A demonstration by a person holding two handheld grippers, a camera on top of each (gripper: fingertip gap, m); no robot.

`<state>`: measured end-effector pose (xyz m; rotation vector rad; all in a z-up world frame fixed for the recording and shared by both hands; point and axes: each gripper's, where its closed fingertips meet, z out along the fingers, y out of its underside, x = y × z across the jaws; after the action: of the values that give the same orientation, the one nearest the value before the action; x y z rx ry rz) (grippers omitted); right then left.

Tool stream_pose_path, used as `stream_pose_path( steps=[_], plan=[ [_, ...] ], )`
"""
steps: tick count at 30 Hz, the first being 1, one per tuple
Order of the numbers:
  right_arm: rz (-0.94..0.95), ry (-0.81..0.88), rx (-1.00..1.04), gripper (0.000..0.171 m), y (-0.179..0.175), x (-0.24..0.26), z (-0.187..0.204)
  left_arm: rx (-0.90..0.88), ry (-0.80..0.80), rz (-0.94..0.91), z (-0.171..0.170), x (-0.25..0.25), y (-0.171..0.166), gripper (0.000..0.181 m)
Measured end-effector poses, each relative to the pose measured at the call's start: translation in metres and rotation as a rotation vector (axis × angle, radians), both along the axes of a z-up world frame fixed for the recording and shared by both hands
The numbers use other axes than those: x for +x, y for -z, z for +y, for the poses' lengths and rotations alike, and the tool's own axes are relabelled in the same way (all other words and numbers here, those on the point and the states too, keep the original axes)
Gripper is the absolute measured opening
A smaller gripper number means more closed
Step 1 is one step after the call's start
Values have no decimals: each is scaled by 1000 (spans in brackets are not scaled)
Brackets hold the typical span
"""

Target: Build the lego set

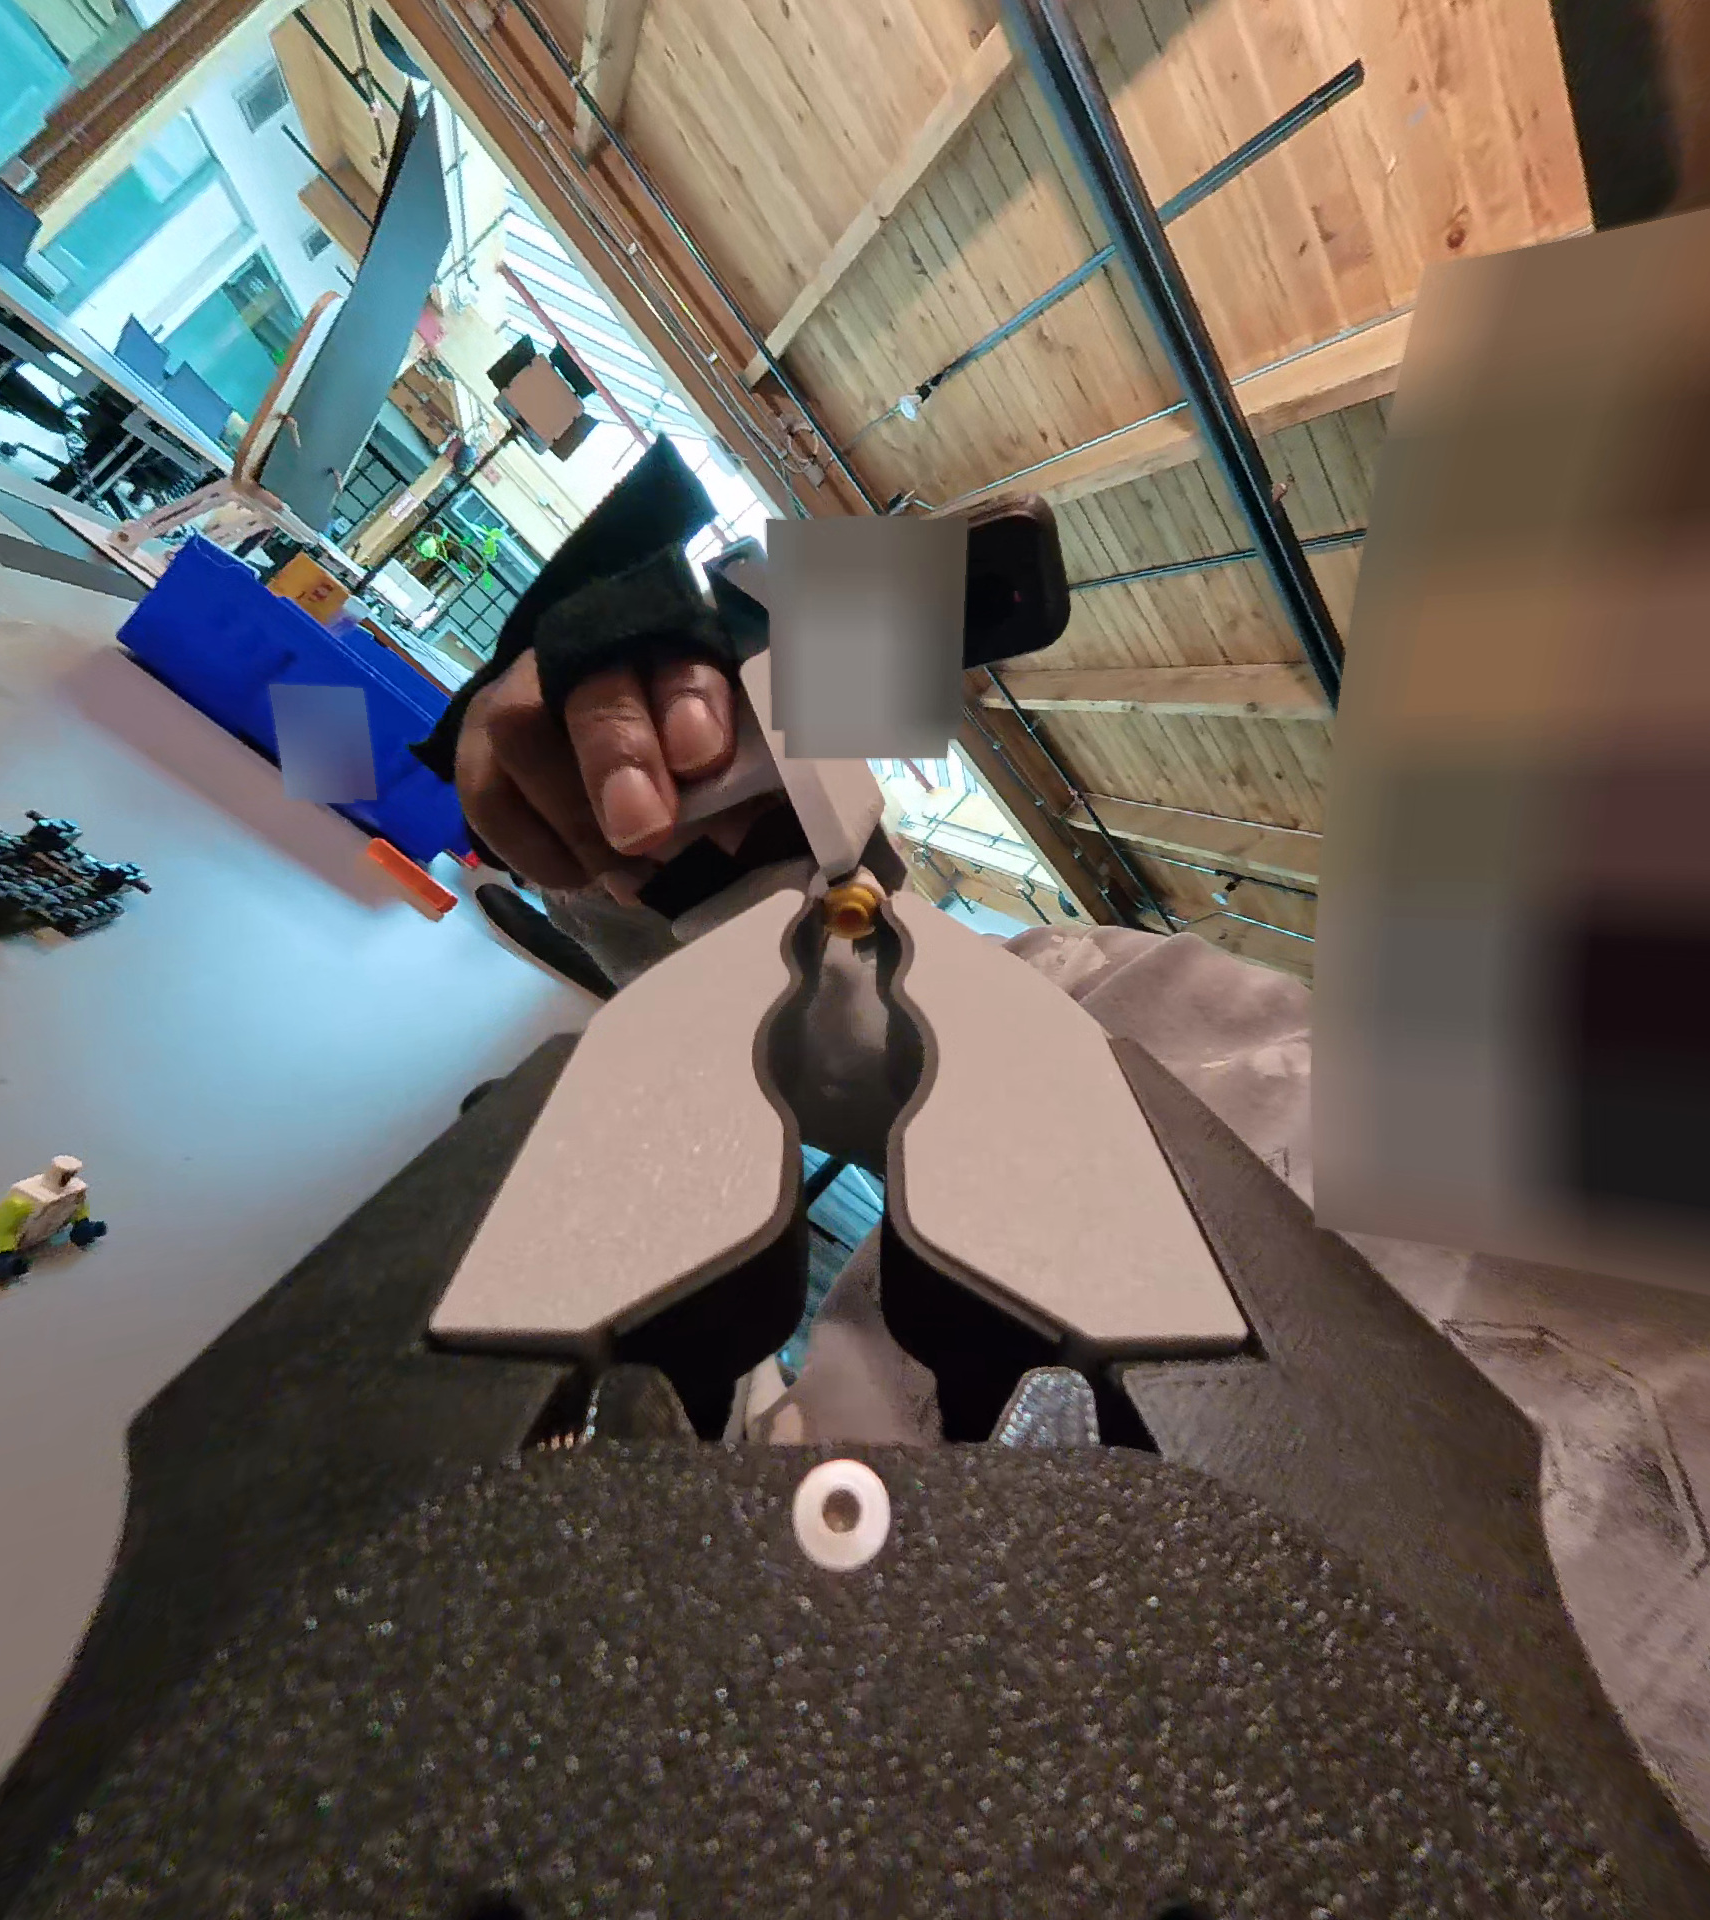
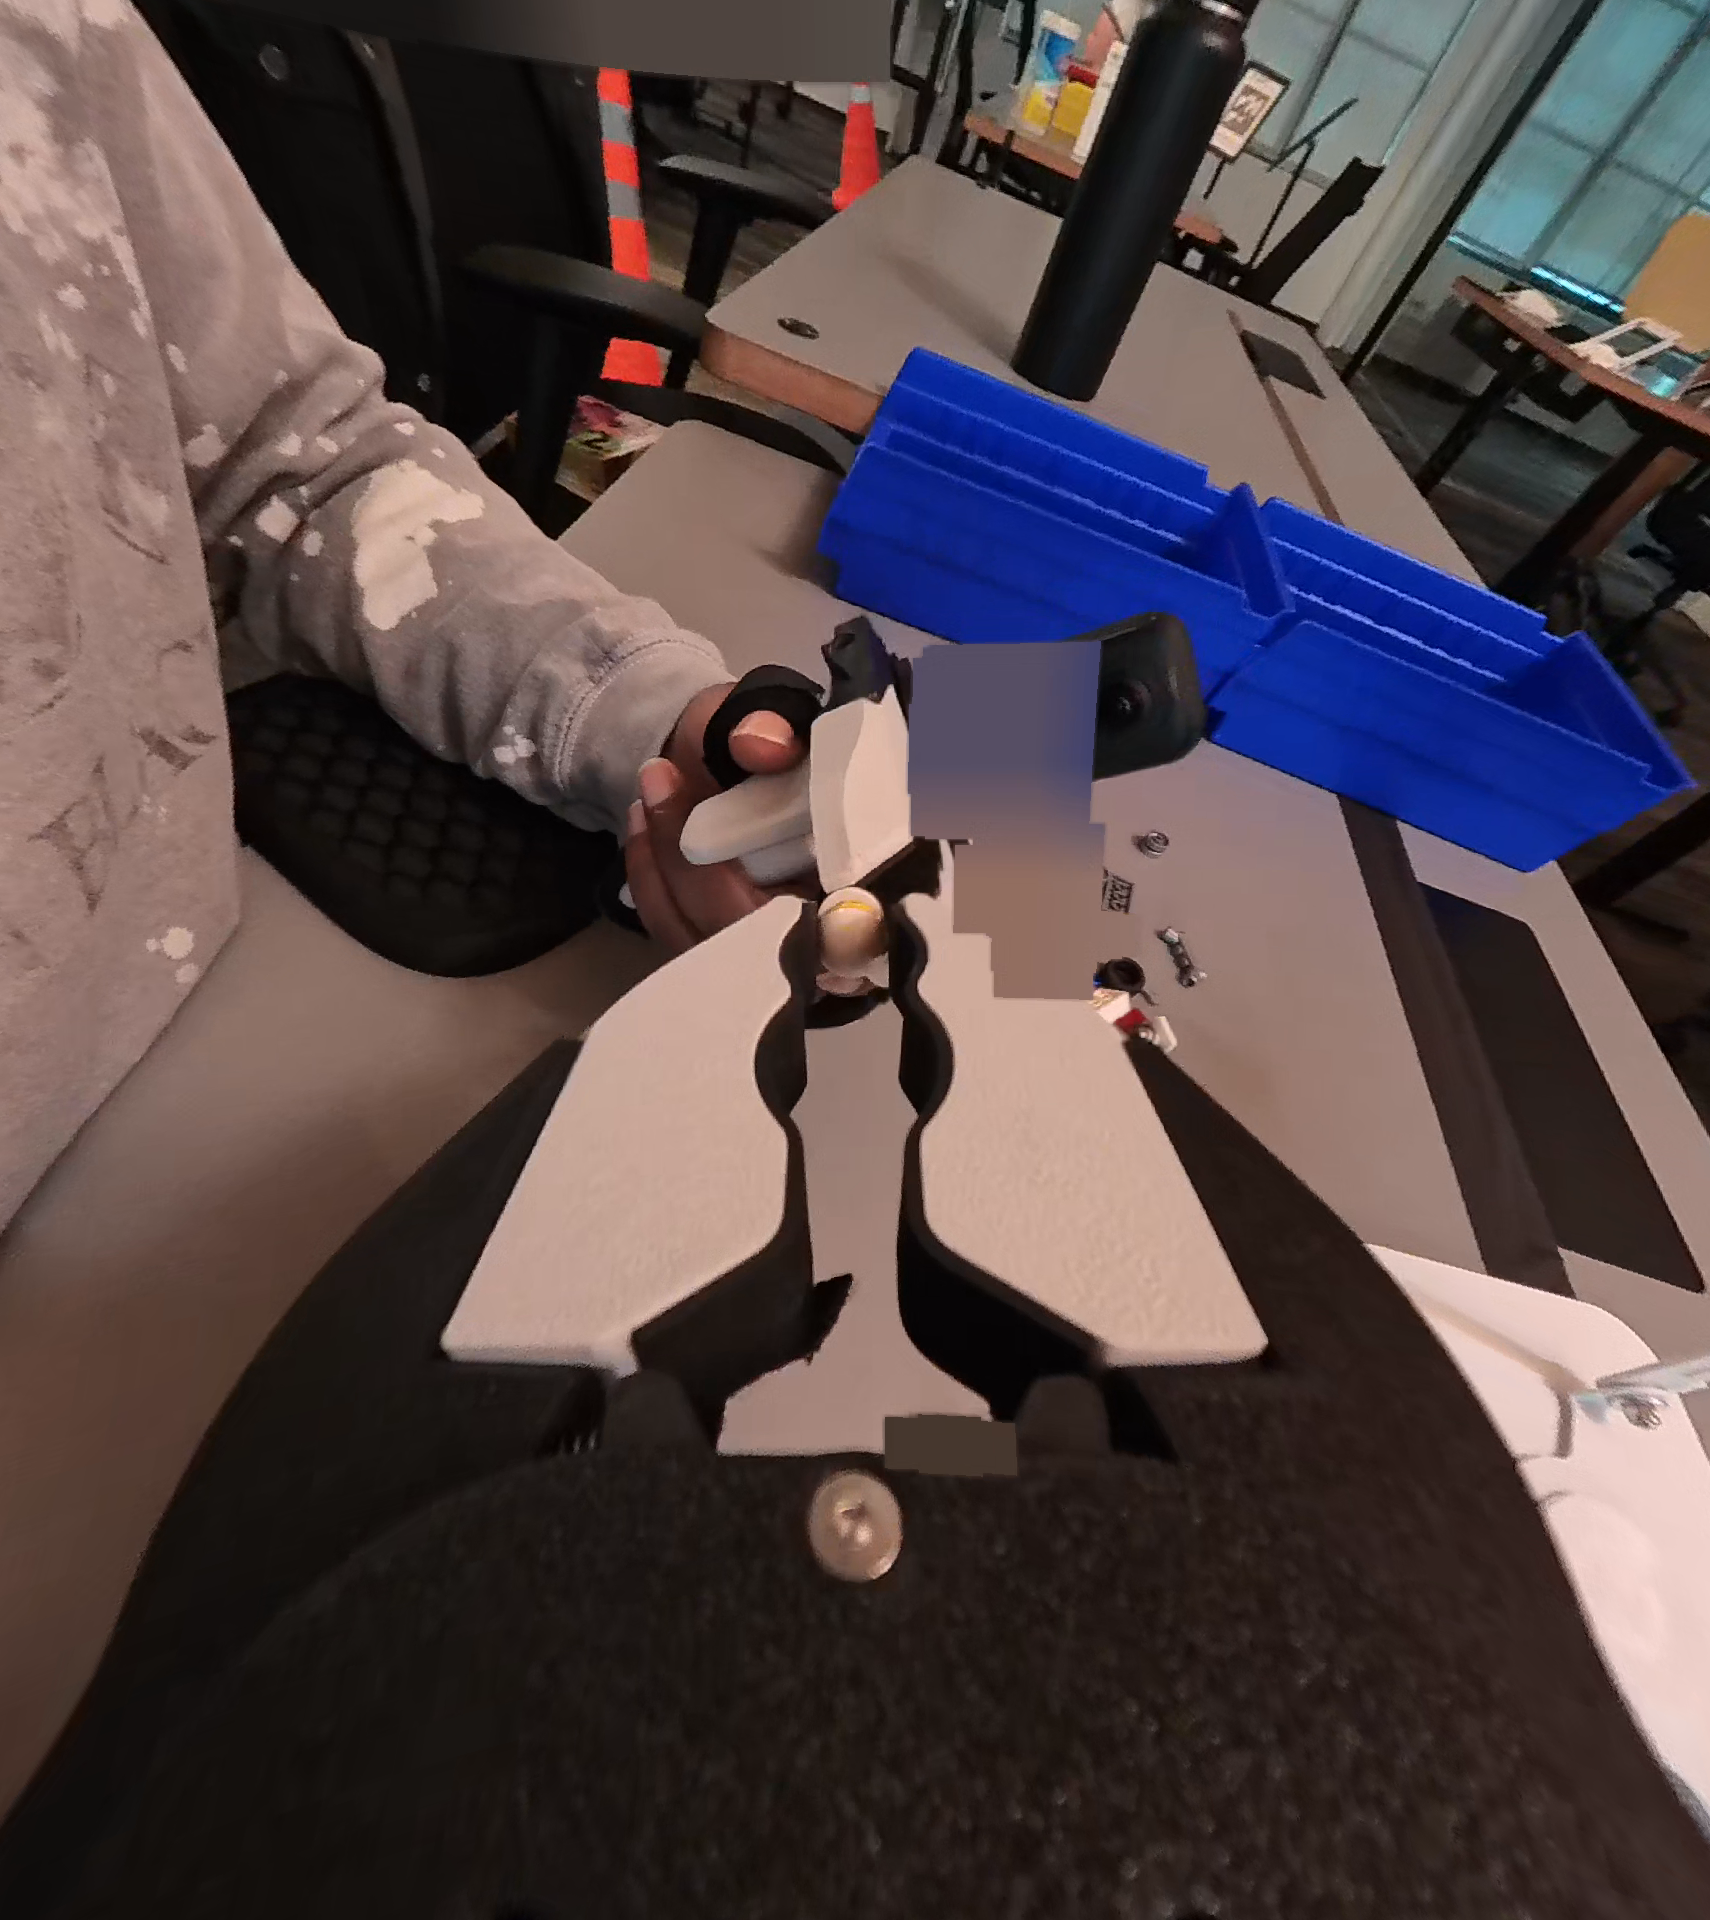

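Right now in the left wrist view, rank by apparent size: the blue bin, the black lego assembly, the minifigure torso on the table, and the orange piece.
1. blue bin
2. black lego assembly
3. minifigure torso and orange piece: look alike, and the torso lies nearer the camera, so unranked.

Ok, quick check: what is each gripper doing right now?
Left gripper: shut on the small yellow piece.
Right gripper: shut on the cream round piece.
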<state>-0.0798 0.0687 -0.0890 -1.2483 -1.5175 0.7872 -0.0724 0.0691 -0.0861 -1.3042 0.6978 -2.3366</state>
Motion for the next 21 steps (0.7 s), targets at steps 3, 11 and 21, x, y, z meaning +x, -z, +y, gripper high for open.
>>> stream_pose_path(
  steps=[3,11,21],
  plan=[
    [-36,-29,1,13,3,2,-2,6,8,19,-2,2,2,9],
    [-65,-13,43,13,6,3,0,-37,9,18,1,5,5,9],
    [-42,144,134,22,-7,0,21,-120,-98,-74,19,0,-5,9]
  ],
)
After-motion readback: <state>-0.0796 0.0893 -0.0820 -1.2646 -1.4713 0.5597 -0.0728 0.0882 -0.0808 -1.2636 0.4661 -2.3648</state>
